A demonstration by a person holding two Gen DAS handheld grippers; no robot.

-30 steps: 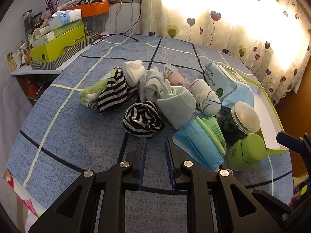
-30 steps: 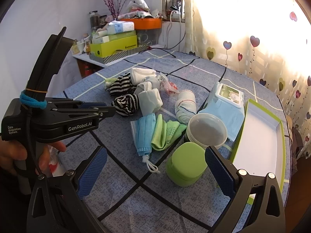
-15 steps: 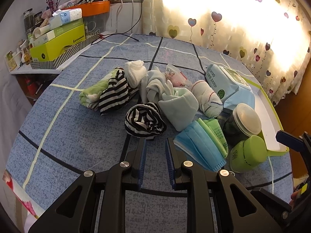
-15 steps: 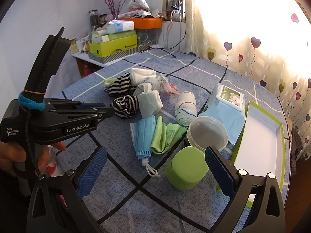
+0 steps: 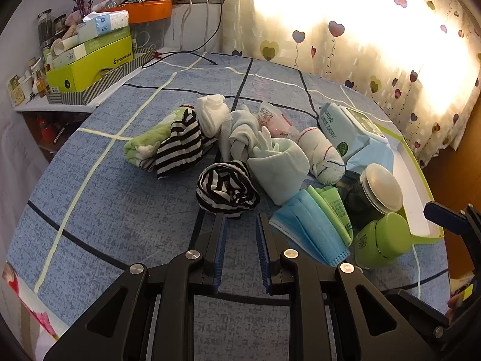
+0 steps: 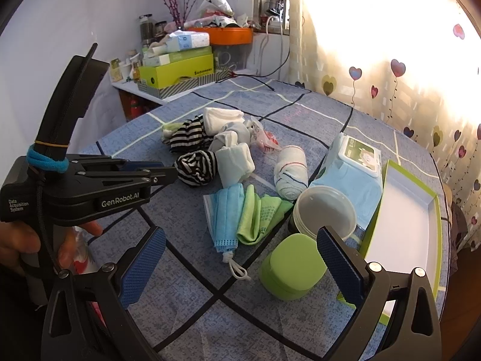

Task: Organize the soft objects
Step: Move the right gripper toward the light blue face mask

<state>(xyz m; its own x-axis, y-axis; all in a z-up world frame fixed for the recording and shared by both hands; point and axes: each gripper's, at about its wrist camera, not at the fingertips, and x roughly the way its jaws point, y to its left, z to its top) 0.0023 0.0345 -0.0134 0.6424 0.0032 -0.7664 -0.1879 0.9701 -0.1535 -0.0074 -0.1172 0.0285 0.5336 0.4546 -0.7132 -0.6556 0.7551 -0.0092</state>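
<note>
Socks lie heaped mid-desk [image 5: 90, 210]; the striped ball [image 5: 227, 190] sits just ahead of the left hand-held gripper [image 5: 240, 225], whose fingers stand narrowly apart, holding nothing. Right hand-held gripper [image 6: 240, 258] gapes wide over the mask [image 6: 224, 213], whose long axis runs toward it, beside the green cloth [image 6: 260, 216].

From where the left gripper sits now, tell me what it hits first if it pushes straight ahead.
Most likely the balled black-and-white striped sock. It lies just past the fingertips of the left gripper, whose jaws stand slightly apart with nothing between them. The right wrist view agrees, though exact depth is unclear.
</note>
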